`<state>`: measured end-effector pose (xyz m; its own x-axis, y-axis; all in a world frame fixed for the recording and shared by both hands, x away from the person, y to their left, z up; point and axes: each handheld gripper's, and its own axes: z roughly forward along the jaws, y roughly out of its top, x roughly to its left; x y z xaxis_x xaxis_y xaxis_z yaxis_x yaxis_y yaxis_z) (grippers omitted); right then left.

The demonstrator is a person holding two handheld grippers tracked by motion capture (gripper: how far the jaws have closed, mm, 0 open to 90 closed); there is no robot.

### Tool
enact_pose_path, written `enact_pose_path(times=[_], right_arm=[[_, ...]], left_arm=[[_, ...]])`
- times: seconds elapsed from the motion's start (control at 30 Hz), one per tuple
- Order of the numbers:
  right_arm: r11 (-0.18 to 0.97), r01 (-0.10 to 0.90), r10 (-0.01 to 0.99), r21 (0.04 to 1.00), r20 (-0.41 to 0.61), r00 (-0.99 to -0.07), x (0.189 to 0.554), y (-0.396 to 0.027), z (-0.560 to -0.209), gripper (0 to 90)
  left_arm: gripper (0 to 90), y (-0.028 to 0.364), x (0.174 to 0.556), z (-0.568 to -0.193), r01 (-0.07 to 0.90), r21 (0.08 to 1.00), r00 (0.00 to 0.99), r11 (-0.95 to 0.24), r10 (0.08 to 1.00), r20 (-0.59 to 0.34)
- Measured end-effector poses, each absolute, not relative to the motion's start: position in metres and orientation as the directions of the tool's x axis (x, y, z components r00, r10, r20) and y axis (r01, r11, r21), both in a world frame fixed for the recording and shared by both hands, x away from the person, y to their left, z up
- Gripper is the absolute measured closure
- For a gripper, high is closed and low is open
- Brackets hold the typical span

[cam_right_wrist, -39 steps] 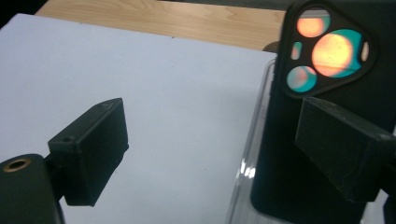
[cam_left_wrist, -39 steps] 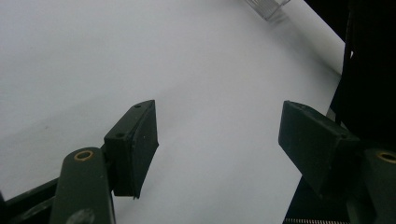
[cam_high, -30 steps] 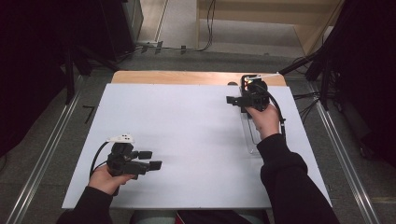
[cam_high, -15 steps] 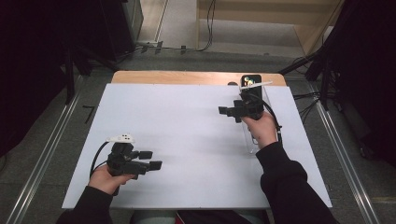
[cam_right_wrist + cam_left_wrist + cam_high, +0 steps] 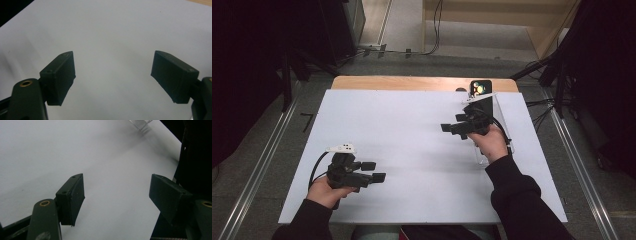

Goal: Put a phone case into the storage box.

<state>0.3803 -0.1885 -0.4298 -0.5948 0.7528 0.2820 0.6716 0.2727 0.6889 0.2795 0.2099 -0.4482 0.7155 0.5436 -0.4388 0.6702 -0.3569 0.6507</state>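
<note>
My left gripper (image 5: 374, 171) rests near the front left of the white board (image 5: 412, 135), pointing right, open with nothing between its jaws. In the left gripper view my left gripper (image 5: 116, 185) has only bare white board between its pads. My right gripper (image 5: 453, 123) hovers over the right part of the board, pointing left, open and empty. Bare board also lies beyond my right gripper (image 5: 113, 60) in the right gripper view. Under the right hand lies a long clear plastic box (image 5: 501, 111). A small black item with coloured dots (image 5: 480, 88) stands at the box's far end.
A strip of wooden table top (image 5: 412, 82) borders the board at the back. Cables (image 5: 542, 102) and dark stands crowd the floor to the right and back left. One corner of the clear box (image 5: 140, 123) sits at the top of the left gripper view.
The right hand has drawn its gripper from the back right corner toward the person and the middle, uncovering the black item. The left hand has kept still.
</note>
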Motion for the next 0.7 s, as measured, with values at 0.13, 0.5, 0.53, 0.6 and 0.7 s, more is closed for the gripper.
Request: enact_pose_path(times=[0.13, 0.5, 0.53, 0.6, 0.7], right_arm=[[0.278, 0.664, 0.742, 0.694, 0.284, -0.608, 0.375, -0.19, -0.434, 17.7], [0.283, 0.678, 0.733, 0.679, 0.303, -0.609, 0.358, -0.192, -0.437, 17.7], [0.292, 0.675, 0.729, 0.678, 0.299, -0.615, 0.356, -0.192, -0.437, 17.7], [0.303, 0.676, 0.722, 0.671, 0.302, -0.623, 0.353, -0.191, -0.438, 17.7], [0.296, 0.676, 0.718, 0.674, 0.309, -0.623, 0.348, -0.193, -0.438, 17.8]], left_arm=[[28.5, 0.209, 0.279, -0.448, 0.669, 0.652, 0.717, -0.358, 0.542, -0.439], [28.4, 0.209, 0.279, -0.448, 0.667, 0.653, 0.72, -0.359, 0.535, -0.442], [28.4, 0.209, 0.279, -0.448, 0.666, 0.652, 0.721, -0.361, 0.533, -0.442], [28.4, 0.209, 0.279, -0.448, 0.667, 0.652, 0.722, -0.361, 0.532, -0.443], [28.4, 0.209, 0.279, -0.449, 0.665, 0.651, 0.723, -0.365, 0.531, -0.442]])
